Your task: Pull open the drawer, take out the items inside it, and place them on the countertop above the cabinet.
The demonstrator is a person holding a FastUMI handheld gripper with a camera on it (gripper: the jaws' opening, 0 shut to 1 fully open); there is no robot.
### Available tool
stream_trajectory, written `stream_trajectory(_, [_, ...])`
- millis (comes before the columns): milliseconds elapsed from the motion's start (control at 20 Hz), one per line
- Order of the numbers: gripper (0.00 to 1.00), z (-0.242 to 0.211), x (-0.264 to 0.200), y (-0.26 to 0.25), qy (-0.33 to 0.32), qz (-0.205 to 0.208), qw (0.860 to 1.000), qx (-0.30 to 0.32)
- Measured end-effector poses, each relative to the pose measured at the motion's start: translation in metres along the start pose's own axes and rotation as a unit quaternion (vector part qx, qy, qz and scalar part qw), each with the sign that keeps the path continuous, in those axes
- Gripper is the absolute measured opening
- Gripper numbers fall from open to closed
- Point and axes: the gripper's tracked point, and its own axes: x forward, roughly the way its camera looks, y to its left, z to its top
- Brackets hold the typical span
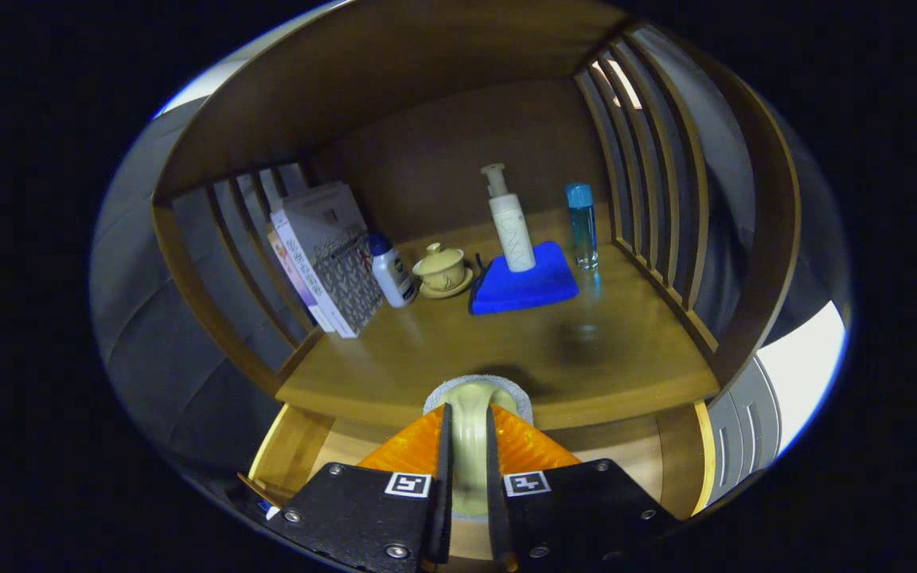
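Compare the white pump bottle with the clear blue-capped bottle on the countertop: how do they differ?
The white pump bottle is opaque, while the blue-capped bottle is see-through with a bluish tint. The pump bottle is topped by a pump head; the blue-capped bottle has a plain cap. The pump bottle stands on the blue cloth; the blue-capped bottle stands on bare countertop by the slatted side. Both stand upright, well beyond the tongs, which grip a pale item.
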Motion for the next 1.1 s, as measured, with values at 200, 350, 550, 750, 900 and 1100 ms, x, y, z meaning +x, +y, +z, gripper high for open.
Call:
stream_trajectory(200, [0.19, 0.029, 0.017, -0.004, -0.01, -0.013, 1.0, 0.016])
stream_trajectory(350, [0.19, 0.041, 0.039, -0.01, -0.007, -0.031, 0.999, 0.024])
stream_trajectory(550, [0.19, 0.045, 0.067, -0.024, 0.008, -0.054, 0.998, 0.037])
stream_trajectory(750, [0.19, 0.052, 0.083, -0.028, 0.002, -0.058, 0.997, 0.046])
stream_trajectory(900, [0.24, 0.051, 0.087, -0.026, 0.005, -0.062, 0.998, 0.03])
stream_trajectory(1100, [0.56, 0.048, 0.085, -0.032, -0.015, -0.083, 0.996, 0.006])
